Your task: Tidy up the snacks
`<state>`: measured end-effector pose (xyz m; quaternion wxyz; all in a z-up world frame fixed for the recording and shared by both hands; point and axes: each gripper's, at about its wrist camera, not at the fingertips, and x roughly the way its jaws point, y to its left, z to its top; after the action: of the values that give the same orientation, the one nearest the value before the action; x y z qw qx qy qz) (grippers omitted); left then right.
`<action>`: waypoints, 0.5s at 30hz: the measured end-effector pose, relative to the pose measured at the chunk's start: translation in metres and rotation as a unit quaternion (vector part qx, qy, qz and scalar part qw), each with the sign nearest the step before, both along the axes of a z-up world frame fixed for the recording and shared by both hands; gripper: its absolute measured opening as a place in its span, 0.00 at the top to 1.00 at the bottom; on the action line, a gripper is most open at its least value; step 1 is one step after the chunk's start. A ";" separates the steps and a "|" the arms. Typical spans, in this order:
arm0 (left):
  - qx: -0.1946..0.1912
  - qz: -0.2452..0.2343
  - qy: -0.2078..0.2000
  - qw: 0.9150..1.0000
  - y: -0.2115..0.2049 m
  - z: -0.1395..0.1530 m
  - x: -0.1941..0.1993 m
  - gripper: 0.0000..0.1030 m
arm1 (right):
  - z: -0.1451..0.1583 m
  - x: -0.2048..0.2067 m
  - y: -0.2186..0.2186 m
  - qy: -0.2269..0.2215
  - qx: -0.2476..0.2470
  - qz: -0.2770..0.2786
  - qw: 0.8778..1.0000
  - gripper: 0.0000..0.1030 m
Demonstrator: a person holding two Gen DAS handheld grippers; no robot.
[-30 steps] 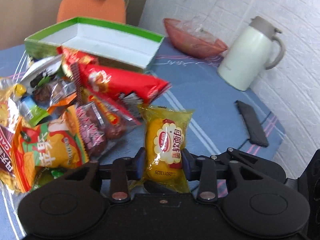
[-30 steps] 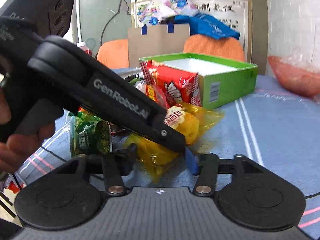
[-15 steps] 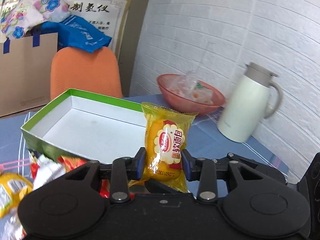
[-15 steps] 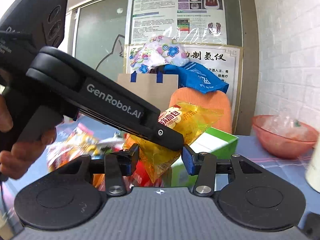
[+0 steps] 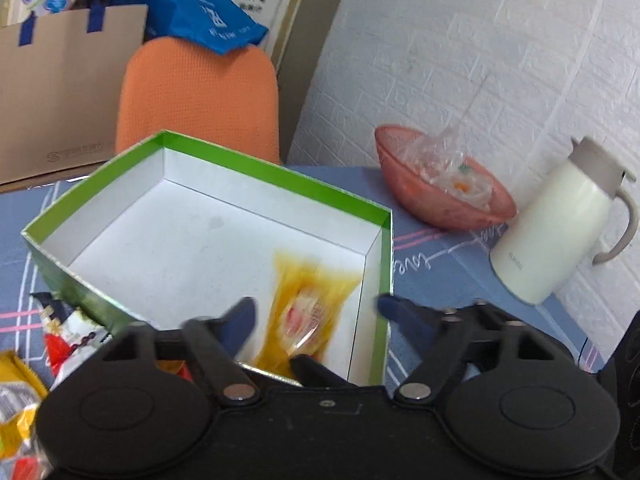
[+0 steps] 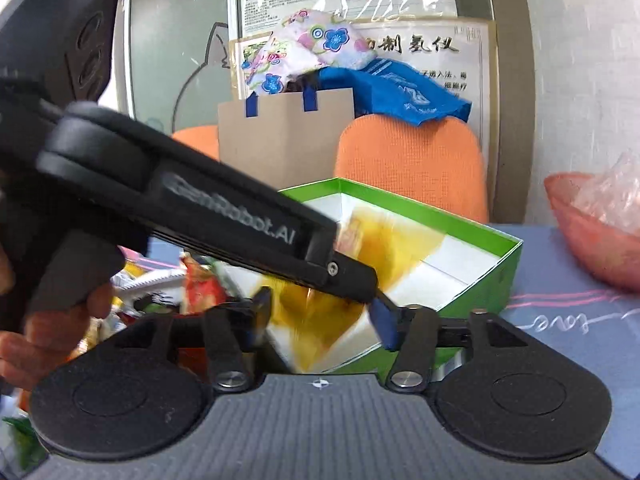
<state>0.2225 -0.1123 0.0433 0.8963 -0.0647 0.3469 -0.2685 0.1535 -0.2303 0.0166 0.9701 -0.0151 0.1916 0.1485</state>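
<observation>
1. Over the green box (image 5: 276,176), my left claw (image 5: 316,312) has its jaws opening, the blue pads standing well apart.
2. Between those pads, touching neither, a yellow snack (image 5: 310,308) shows as a blur against the box's white floor, near the right-hand wall; whether it already lies on the floor I cannot tell.
3. From the right wrist view, my right claw (image 6: 320,312) is opening too, its pads clear of the snack (image 6: 320,308), which smears yellow across the gap between them.
4. Across that view from the left, the left claw's black body slants down, its tip ending just above the snack, with my hand (image 6: 60,320) gripping its handle.
5. Left of the box, more snack packets (image 5: 60,332) lie heaped on the blue cloth (image 5: 440,264).
6. Right of the box stand a pink bowl (image 5: 444,204) and, beside it, a white jug (image 5: 556,232) against the brick wall.
7. Behind the table, an orange chair (image 5: 200,96) carries a blue bag (image 5: 204,16).
</observation>
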 end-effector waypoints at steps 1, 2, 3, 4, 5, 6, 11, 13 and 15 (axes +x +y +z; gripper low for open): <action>-0.011 0.007 -0.014 1.000 0.006 0.006 -0.009 0.00 | 0.004 -0.006 -0.001 -0.008 -0.010 -0.006 1.000 0.00; -0.018 0.013 -0.026 0.999 0.013 0.013 -0.018 0.00 | 0.009 -0.014 -0.003 -0.020 -0.013 -0.006 1.000 0.00; -0.022 0.017 -0.037 0.999 0.019 0.020 -0.029 0.00 | 0.015 -0.026 -0.005 -0.037 -0.009 -0.003 0.999 0.00; -0.025 0.020 -0.050 0.998 0.025 0.028 -0.040 0.00 | 0.020 -0.040 -0.009 -0.056 0.002 0.001 0.998 0.00; -0.024 0.026 -0.059 0.998 0.030 0.034 -0.052 0.00 | 0.024 -0.053 -0.011 -0.070 0.014 0.003 0.997 0.00; -0.022 0.032 -0.068 0.997 0.036 0.038 -0.064 0.00 | 0.027 -0.064 -0.013 -0.080 0.025 0.005 0.996 0.00; -0.024 0.074 -0.087 0.993 0.062 0.035 -0.114 0.00 | 0.016 -0.101 -0.014 -0.071 0.059 0.022 0.995 0.00; -0.028 0.081 -0.081 0.993 0.070 0.027 -0.129 0.00 | 0.006 -0.107 -0.009 -0.053 0.055 0.031 0.997 0.00; -0.027 0.084 -0.071 0.994 0.078 0.017 -0.140 0.00 | 0.000 -0.106 -0.002 -0.037 0.038 0.045 0.998 0.00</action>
<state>0.0829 -0.0346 0.0602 0.9360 -0.0988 0.2683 -0.2052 0.0472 -0.2319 0.0164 0.9687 0.0079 0.1491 0.1984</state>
